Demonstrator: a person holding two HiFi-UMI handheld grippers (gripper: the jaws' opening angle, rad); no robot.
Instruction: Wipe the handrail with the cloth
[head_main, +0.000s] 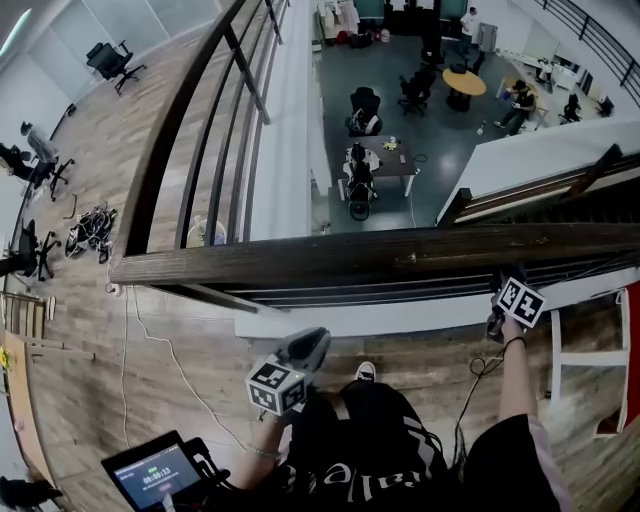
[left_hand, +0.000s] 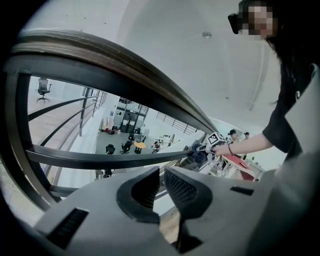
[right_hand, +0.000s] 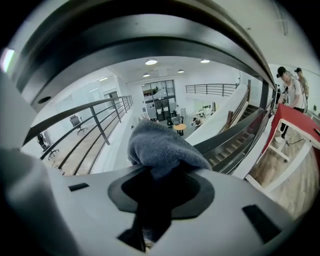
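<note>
— What is sitting nearest, at the bottom of the head view?

— A small screen (head_main: 155, 472) is glowing in the lower left corner. Just above it, left of centre, the left gripper (head_main: 312, 345) is hovering short of the handrail (head_main: 380, 252). In the left gripper view its jaws are standing slightly apart, with nothing between them.

— And the right gripper?

— The right gripper (head_main: 506, 275) is reaching up at the right of the head view, its tip lying at the near edge of the handrail. In the right gripper view its jaws are clamping the grey cloth (right_hand: 160, 147). The cloth is bulging out ahead of them at the centre, just below the rail arching across the top of that frame. I cannot tell whether cloth and rail are touching.

— Is the cloth showing anywhere else?

— Yes, in the left gripper view it is appearing as a dark bundle right of centre, beside the rail.

— What is lying beyond?

— A lower floor is opening out past the rail. A desk (head_main: 385, 158) is standing at upper centre, a round table (head_main: 464, 82) is standing farther off at upper right, and an office chair (head_main: 112, 62) is sitting at upper left.
</note>
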